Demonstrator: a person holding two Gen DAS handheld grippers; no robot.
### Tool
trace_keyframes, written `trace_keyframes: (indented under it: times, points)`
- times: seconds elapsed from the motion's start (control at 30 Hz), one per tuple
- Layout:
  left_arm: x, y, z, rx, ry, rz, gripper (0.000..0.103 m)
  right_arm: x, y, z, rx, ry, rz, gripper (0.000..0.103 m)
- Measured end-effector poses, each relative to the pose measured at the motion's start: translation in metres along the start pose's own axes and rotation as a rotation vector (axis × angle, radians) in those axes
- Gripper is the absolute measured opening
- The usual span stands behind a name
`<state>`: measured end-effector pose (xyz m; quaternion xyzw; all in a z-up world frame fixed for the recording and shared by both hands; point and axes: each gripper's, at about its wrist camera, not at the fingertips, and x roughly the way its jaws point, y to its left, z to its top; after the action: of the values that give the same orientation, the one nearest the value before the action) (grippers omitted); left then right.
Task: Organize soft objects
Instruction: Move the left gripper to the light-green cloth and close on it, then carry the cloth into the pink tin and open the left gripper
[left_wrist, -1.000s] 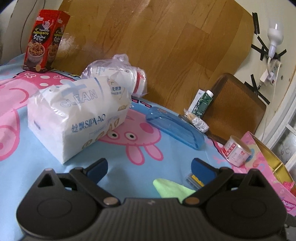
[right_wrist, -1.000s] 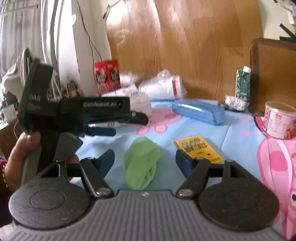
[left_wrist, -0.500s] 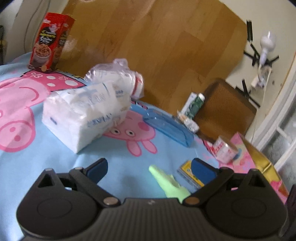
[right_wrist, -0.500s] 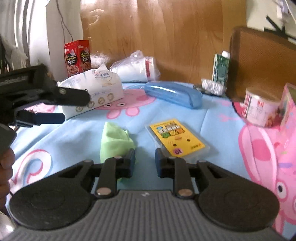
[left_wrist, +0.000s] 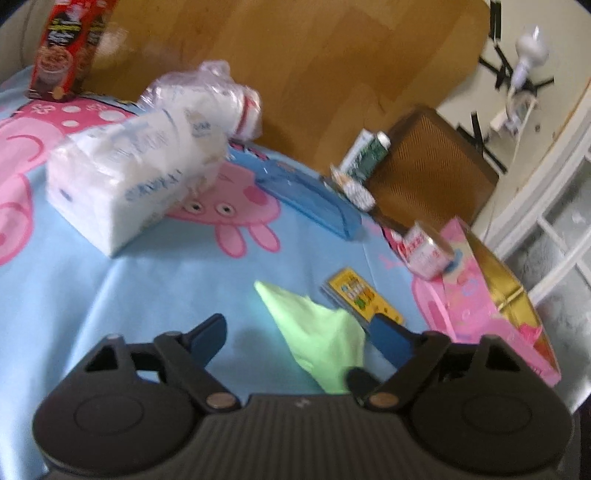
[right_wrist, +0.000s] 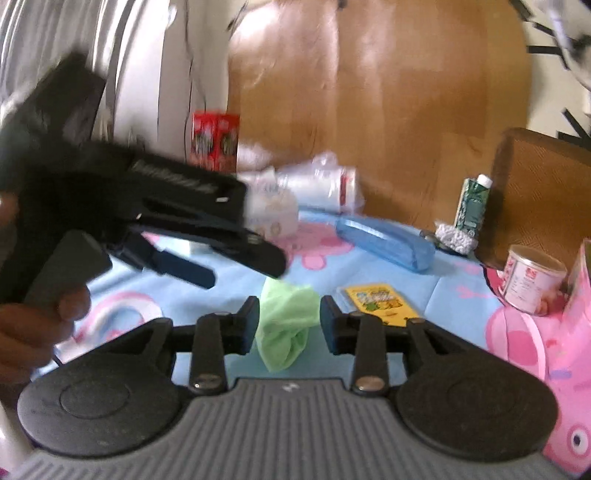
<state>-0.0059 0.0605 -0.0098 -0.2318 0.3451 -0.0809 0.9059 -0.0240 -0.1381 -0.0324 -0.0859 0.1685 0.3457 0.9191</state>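
My right gripper (right_wrist: 288, 325) stands open around the green cloth (right_wrist: 286, 325) at lower centre, not pinching it; my left gripper (left_wrist: 299, 332) is open just above. I fear closing shallow, snagging only a fold, or catching the yellow card (right_wrist: 380, 302) beside it

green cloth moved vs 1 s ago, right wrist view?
Yes. The green cloth was flat left of the yellow card pack; now it is bunched and lifted between the right tongs, nearer the camera than the pack.
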Motion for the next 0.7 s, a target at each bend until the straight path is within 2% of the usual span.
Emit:
trace_keyframes:
  times: [0.07,0.1,0.13,0.17,0.23,0.27,0.33,0.43,0.57,0.7]
  points:
    - [0.013,-0.003,-0.003,0.0,0.044,0.0,0.071,0.018,0.0,-0.001,-0.002,0.097,0.009,0.026]
    - [0.015,-0.007,-0.005,0.02,0.024,0.007,0.07,0.022,-0.003,0.0,0.011,0.12,0.027,0.02]
    - [0.018,-0.011,-0.007,0.042,0.024,0.017,0.068,0.022,-0.006,0.001,0.028,0.12,0.035,0.018]
    - [0.02,-0.017,-0.009,0.069,0.02,0.032,0.061,0.022,-0.009,0.001,0.04,0.122,0.04,0.016]
    - [0.024,-0.023,-0.009,0.068,0.052,-0.025,0.042,0.017,-0.013,-0.001,0.064,0.109,0.032,0.013]
    - [0.025,-0.026,-0.009,0.054,0.063,-0.064,0.042,0.012,-0.014,-0.001,0.075,0.088,0.029,0.013]
    - [0.023,-0.042,-0.007,0.097,0.039,-0.077,0.042,-0.004,-0.016,-0.003,0.08,0.022,0.011,0.012]
    - [0.019,-0.083,0.001,0.2,-0.002,-0.134,0.042,-0.027,-0.022,-0.004,0.05,-0.085,-0.097,0.012]
    - [0.028,-0.145,0.012,0.325,-0.024,-0.237,0.043,-0.061,-0.052,-0.002,0.092,-0.202,-0.265,0.012]
    - [0.048,-0.216,0.01,0.451,-0.017,-0.357,0.043,-0.09,-0.092,-0.007,0.136,-0.263,-0.448,0.012]
